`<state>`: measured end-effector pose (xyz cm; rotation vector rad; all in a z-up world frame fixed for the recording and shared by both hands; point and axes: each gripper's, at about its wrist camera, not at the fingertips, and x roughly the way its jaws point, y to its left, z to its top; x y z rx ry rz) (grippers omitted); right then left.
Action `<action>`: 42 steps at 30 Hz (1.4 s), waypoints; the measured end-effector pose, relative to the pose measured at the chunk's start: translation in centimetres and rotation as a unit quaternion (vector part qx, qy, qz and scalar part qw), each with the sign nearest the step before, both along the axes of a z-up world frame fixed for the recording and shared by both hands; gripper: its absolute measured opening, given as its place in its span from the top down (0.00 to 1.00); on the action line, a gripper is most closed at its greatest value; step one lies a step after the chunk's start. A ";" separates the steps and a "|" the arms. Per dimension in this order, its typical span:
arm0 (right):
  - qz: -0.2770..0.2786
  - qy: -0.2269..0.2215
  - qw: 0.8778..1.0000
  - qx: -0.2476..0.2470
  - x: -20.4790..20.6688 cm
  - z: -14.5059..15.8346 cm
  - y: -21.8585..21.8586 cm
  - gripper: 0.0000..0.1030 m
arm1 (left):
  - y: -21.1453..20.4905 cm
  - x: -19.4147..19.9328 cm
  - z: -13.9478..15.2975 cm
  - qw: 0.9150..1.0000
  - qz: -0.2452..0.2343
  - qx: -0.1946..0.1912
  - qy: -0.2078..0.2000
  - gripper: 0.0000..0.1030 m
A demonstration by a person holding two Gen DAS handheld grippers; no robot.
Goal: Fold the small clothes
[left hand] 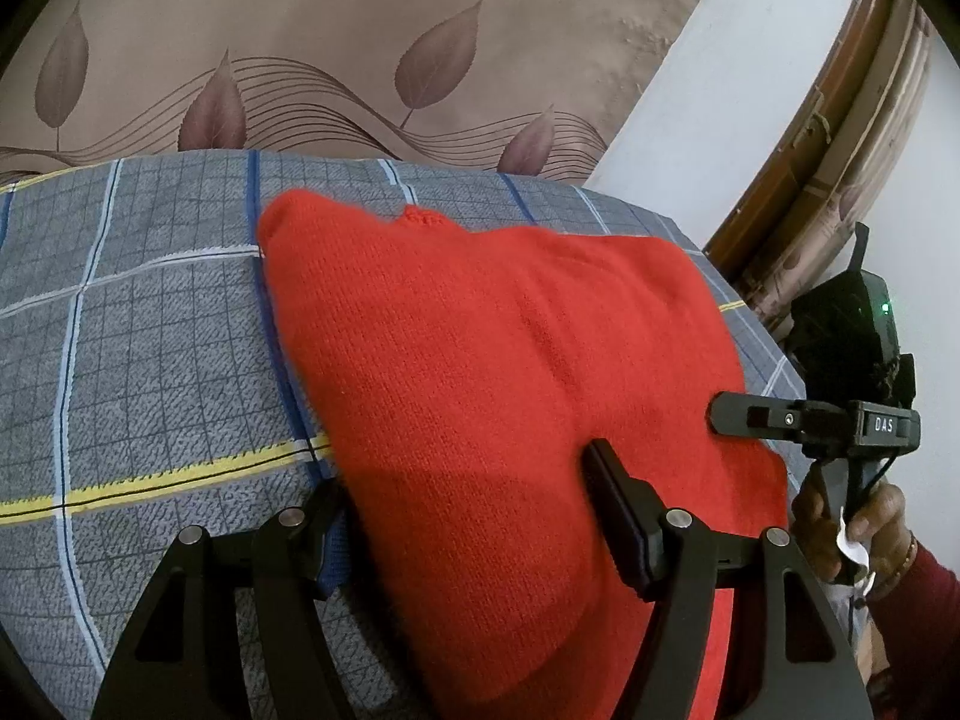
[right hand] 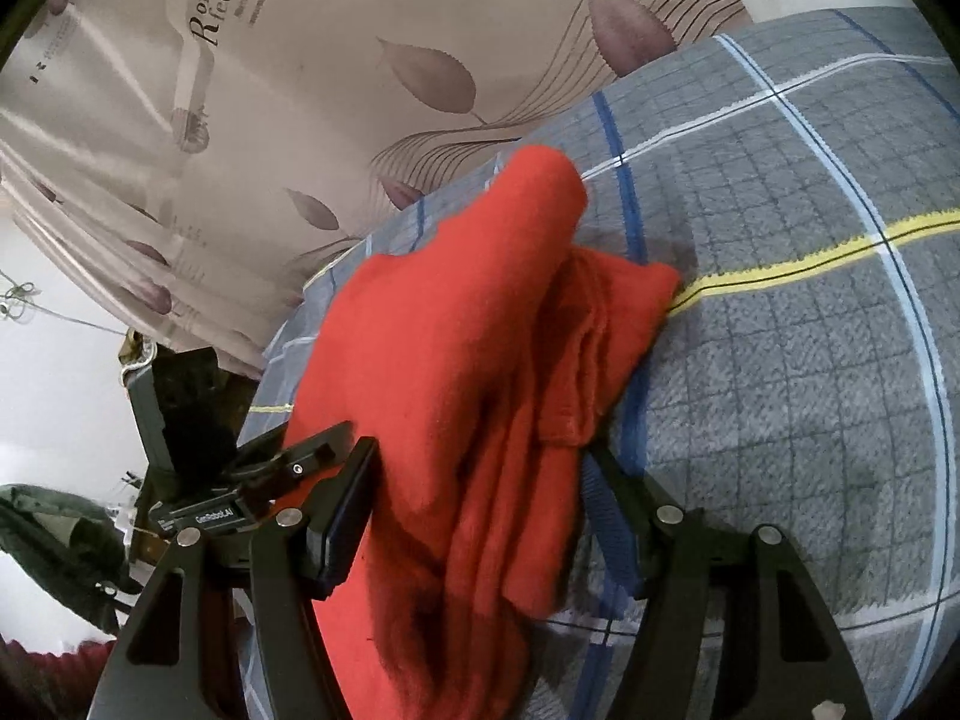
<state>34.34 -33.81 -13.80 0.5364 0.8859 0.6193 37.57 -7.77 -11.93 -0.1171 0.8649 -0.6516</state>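
A red knitted garment [left hand: 492,354] lies on the grey checked bed cover [left hand: 150,348], folded into layers whose edges show in the right wrist view [right hand: 480,360]. My left gripper [left hand: 474,510] is open, its jaws wide apart around the near edge of the garment. My right gripper [right hand: 480,504] is open too, its jaws on either side of the garment's bunched near edge. The right gripper's fingers [left hand: 756,417] also show at the garment's right edge in the left wrist view. The other gripper shows at the left in the right wrist view [right hand: 288,468].
A beige leaf-print curtain [left hand: 360,42] hangs behind the bed. A white wall [left hand: 720,120] and a wooden door frame [left hand: 840,150] stand to the right. The bed cover's edge drops off at the right [left hand: 774,348]. A hand and red sleeve [left hand: 870,528] hold the right gripper.
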 end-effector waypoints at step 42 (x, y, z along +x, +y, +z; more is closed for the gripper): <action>-0.054 -0.021 0.994 0.096 2.3 1.5 -4.0 0.45 | 0.2 -0.3 0.0 1.000 0.005 -0.002 0.003 0.30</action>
